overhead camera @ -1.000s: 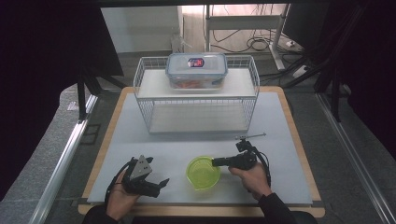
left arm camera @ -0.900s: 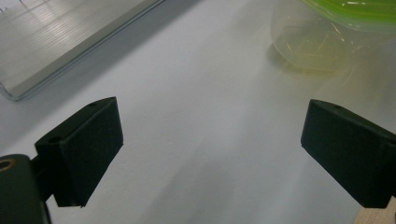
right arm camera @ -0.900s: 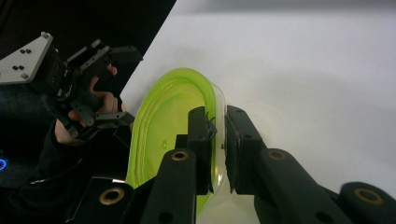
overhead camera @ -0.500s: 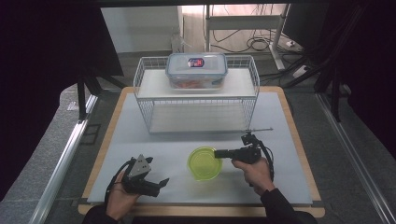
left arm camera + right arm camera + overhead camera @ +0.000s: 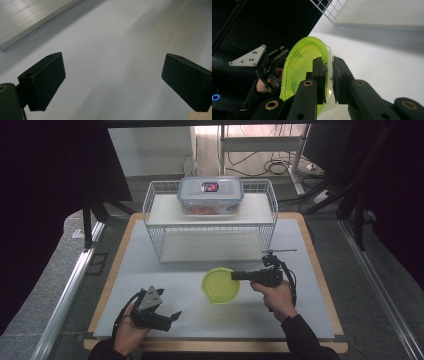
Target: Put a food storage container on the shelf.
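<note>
Right gripper (image 5: 329, 75): jaws pinched on the wall of the green bowl (image 5: 220, 285) — one pad inside the rim, one outside, so the bowl hangs from its edge.
Bowl: in front of the wire rack (image 5: 210, 220), over the white mat (image 5: 300, 250) — likely bound for the rack.
Left gripper (image 5: 167, 316): jaws spread, nothing between, parked at the near-left.

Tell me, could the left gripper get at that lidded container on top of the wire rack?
Probably yes: the left gripper is open and empty, and nothing stands between it and the lidded container atop the wire rack, though it is a long reach.
</note>
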Available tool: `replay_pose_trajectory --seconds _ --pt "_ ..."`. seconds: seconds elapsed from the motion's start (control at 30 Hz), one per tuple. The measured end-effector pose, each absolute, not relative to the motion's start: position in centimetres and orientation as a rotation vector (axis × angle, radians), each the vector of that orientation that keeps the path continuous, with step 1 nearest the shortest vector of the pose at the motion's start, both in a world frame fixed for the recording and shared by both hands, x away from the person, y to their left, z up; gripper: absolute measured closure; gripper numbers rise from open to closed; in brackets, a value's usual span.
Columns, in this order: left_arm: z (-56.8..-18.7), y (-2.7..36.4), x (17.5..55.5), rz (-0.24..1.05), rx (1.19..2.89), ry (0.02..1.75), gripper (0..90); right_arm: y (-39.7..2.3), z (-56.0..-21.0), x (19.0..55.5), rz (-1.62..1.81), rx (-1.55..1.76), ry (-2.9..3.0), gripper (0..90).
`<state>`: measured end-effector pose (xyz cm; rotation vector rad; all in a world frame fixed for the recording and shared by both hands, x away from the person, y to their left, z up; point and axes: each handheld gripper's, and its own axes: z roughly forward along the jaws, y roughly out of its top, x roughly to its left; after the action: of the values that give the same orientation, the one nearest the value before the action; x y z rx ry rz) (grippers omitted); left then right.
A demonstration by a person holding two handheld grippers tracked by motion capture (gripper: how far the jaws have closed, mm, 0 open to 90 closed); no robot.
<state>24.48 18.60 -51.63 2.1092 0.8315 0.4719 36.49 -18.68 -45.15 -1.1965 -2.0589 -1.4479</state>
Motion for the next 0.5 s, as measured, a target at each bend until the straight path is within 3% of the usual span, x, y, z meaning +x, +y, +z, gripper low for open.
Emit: replay_pose_trajectory --seconds 0.5 --pt "-51.8 18.4 24.5 0.467 2.127 0.822 5.5 -18.9 -42.1 38.0 -1.497 -1.205 -2.07 81.7"
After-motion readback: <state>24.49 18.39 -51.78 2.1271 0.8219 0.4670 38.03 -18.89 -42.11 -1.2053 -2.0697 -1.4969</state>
